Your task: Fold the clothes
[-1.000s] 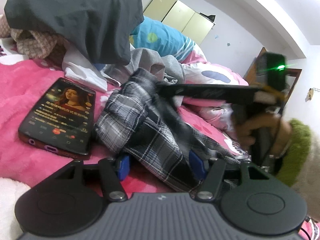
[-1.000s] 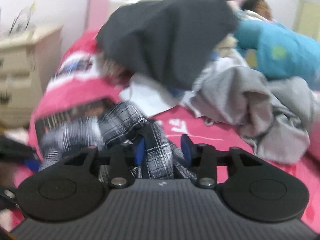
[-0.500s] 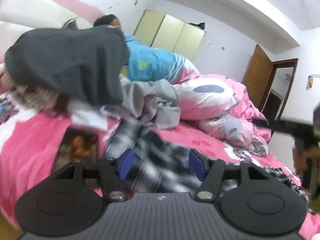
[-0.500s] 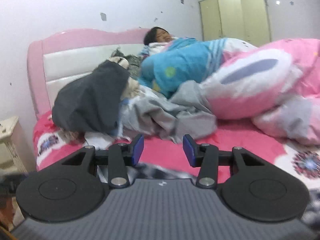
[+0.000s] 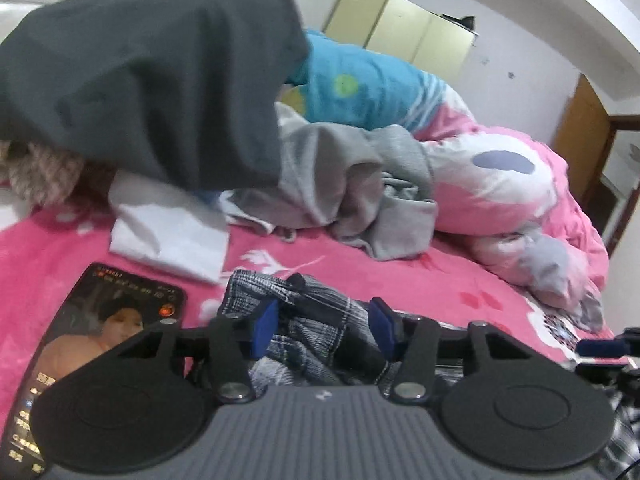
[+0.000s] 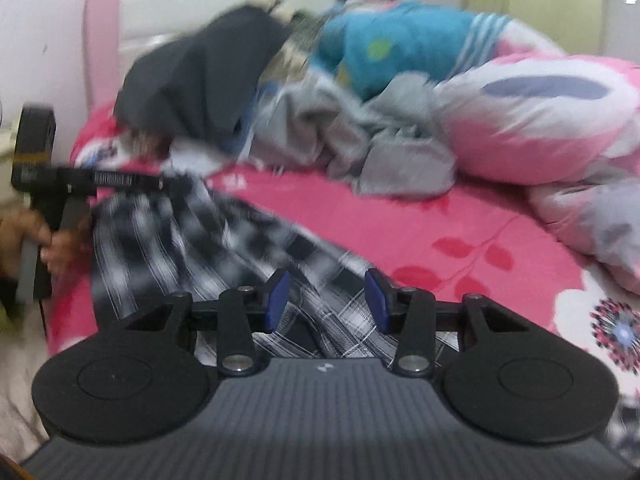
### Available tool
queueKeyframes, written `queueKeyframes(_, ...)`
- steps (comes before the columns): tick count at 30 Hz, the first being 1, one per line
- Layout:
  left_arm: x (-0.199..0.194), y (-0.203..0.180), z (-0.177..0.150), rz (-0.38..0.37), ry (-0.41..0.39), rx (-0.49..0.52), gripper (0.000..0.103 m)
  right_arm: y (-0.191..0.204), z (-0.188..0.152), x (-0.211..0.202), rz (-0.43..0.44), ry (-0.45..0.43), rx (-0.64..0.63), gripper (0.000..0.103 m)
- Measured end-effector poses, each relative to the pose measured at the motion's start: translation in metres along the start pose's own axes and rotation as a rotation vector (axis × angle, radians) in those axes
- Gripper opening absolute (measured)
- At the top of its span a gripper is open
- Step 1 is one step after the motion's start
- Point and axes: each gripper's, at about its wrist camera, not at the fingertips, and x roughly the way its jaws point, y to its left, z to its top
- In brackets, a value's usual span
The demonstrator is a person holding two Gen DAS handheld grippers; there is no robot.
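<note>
Stretching across the lower middle of both views, the plaid garment [image 6: 200, 236] lies rumpled on the pink bedspread [image 6: 420, 232]. The left gripper [image 5: 322, 330] and right gripper [image 6: 326, 300] both stand released over it; pinching opposite edges evenly should flatten it best.

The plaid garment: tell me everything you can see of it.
The plaid garment is a thin woven cloth, checked in black, grey and white, rumpled and unfolded. It lies on the pink bedsheet, stretched between the two grippers. In the left wrist view a bunched end sits between the open jaws of the left gripper, beside the phone. In the right wrist view it runs under the open right gripper. Motion blur hides the finer detail; which kind of garment it is cannot be told.
</note>
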Motion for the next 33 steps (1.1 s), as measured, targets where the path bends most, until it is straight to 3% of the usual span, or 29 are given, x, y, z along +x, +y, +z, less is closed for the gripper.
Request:
queueKeyframes(6,0.006,0.001,-0.007,0.031,-0.031,0.022,0.05,-0.023,-0.004,0.06,0.119,0.133,-0.016,0.039)
queueKeyframes(8,0.006,0.006,-0.007,0.026,-0.034,0.0,0.048,-0.027,-0.009,0.071,0.167,0.173,0.007,0.001)
queueKeyframes(9,0.006,0.009,-0.007,0.022,-0.035,-0.014,0.046,-0.027,-0.009,0.072,0.155,0.168,-0.001,0.0)
queueKeyframes(16,0.008,0.011,-0.006,0.018,-0.041,-0.03,0.046,-0.028,0.014,0.044,0.06,0.013,-0.019,0.0)
queueKeyframes(21,0.009,0.01,-0.007,0.026,-0.046,-0.023,0.046,-0.036,0.018,0.058,0.017,0.013,-0.043,0.0)
queueKeyframes(30,0.01,0.009,-0.009,0.028,-0.048,-0.008,0.046,-0.053,-0.005,0.108,-0.032,0.089,-0.052,0.0)
queueKeyframes(33,0.01,0.009,-0.01,0.023,-0.048,-0.008,0.046,-0.063,-0.017,0.12,-0.033,0.107,0.0,0.001)
